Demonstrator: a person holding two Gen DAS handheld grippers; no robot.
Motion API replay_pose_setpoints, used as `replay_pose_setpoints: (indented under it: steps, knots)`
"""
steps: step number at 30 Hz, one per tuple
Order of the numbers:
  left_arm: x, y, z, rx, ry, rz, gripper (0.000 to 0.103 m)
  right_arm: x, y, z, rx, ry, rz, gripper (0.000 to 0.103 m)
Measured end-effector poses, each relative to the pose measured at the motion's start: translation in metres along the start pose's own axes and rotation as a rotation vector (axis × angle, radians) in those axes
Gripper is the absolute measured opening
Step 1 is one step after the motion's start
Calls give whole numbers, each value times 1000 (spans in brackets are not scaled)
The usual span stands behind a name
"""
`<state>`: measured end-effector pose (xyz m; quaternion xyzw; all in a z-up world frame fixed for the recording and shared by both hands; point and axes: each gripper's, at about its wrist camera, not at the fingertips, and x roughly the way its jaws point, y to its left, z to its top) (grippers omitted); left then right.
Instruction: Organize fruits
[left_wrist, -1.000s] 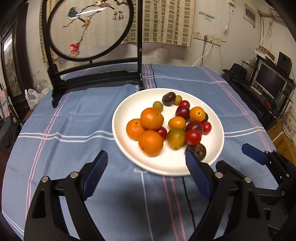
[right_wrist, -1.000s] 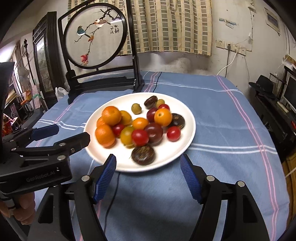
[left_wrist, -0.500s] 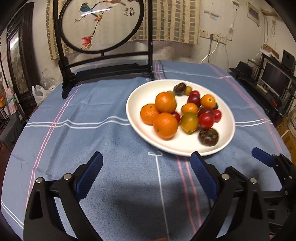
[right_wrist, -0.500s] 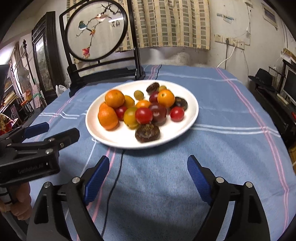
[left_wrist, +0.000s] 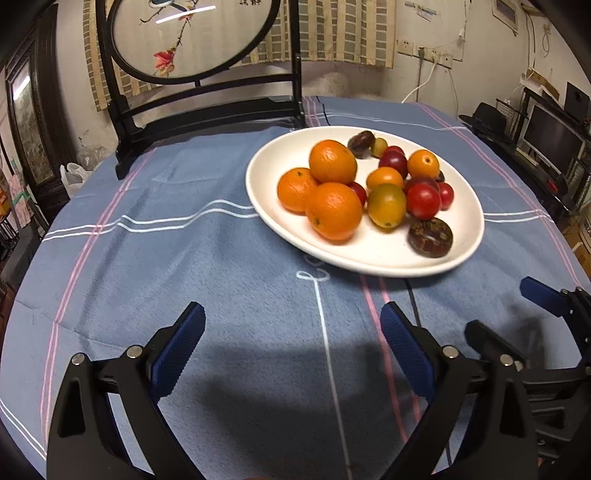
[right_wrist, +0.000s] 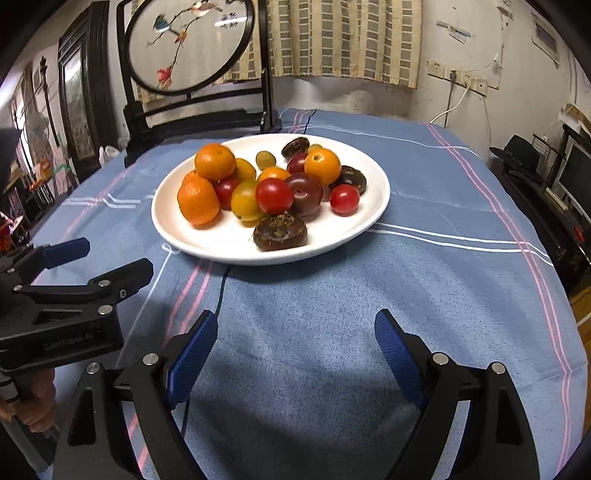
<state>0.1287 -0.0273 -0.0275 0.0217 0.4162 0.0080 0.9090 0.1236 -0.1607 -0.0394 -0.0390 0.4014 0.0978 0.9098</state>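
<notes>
A white plate (left_wrist: 280, 229) (right_wrist: 354, 229) on the blue cloth holds several fruits: oranges (left_wrist: 334, 210) (right_wrist: 197, 199), red tomatoes (left_wrist: 423, 201) (right_wrist: 274, 195), a yellow-green one (left_wrist: 386, 205), dark plums (right_wrist: 304, 192) and a dark brown fruit (left_wrist: 430, 236) (right_wrist: 280, 230) at the near rim. My left gripper (left_wrist: 291, 347) is open and empty, well short of the plate and to its left. My right gripper (right_wrist: 295, 350) is open and empty, short of the plate's near edge. The left gripper also shows at the left in the right wrist view (right_wrist: 99, 266).
A round table with a blue striped cloth (left_wrist: 166, 258) (right_wrist: 443, 280). A black-framed embroidered screen (left_wrist: 199, 74) (right_wrist: 192, 66) stands at the far edge behind the plate. Shelves with monitors (left_wrist: 554, 140) are to the right of the table.
Both grippers have drawn back from the plate toward the near table edge; the plate now lies farther ahead. Both stay open. The fruits have not moved.
</notes>
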Motion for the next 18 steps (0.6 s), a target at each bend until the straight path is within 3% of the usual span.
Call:
replay_pose_setpoints:
  steps: [9,18]
  knots:
    - [-1,0,-3,2,14,-11,94,3,2,-2,-14,20,-9,88]
    - [15,-4,-11,21,60,27,95,23,-1,-11,6,115,-31,95]
